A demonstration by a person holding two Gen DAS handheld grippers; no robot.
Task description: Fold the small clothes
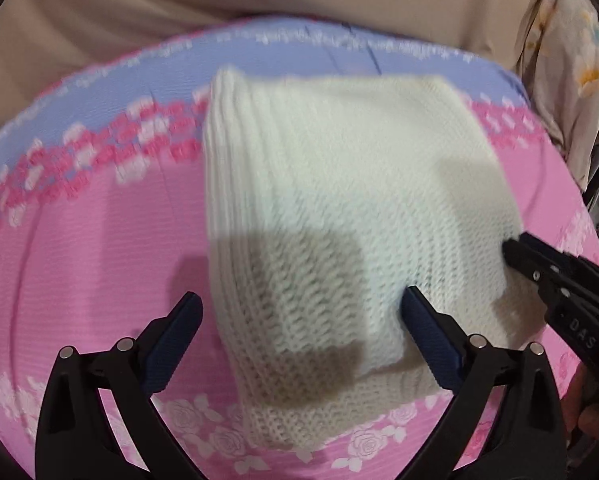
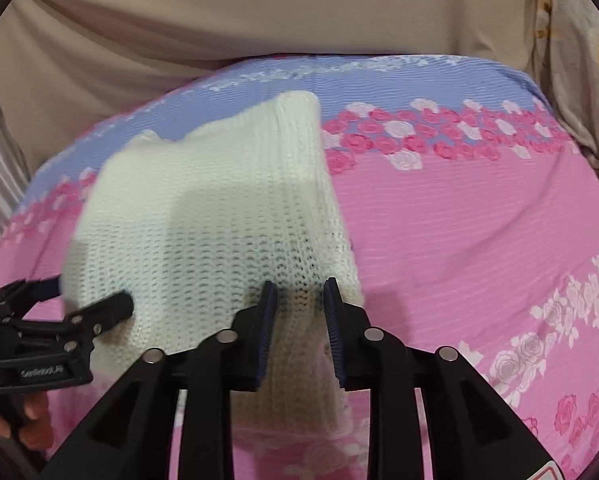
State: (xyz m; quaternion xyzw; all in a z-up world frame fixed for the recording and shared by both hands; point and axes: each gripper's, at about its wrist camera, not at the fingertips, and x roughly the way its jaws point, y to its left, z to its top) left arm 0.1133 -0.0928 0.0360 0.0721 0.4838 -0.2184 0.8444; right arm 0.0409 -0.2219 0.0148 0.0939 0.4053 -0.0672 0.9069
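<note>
1. The white knit cloth (image 1: 339, 216) lies on the pink flowery bed sheet (image 1: 91, 240), right in front of both my tools
2. It looks already doubled over, with a thick rolled edge on the side of my left tool (image 1: 299, 316)
3. Its long way runs away from me, from the near edge by my tools to the far edge by the blue band of the sheet
4. My left tool is wide open. It holds nothing. The near left part of the cloth sits between its two fingers, and I cannot tell if they touch it
5. My right tool (image 2: 297, 292) is only a little open. The near right corner of the cloth sits in the small gap. I cannot tell if it pinches the cloth yet
6. Both tools are at the near edge, so I think the next fold goes away from me, toward the far edge
7. My right tool is closer to a hold, so I think it leads
</note>
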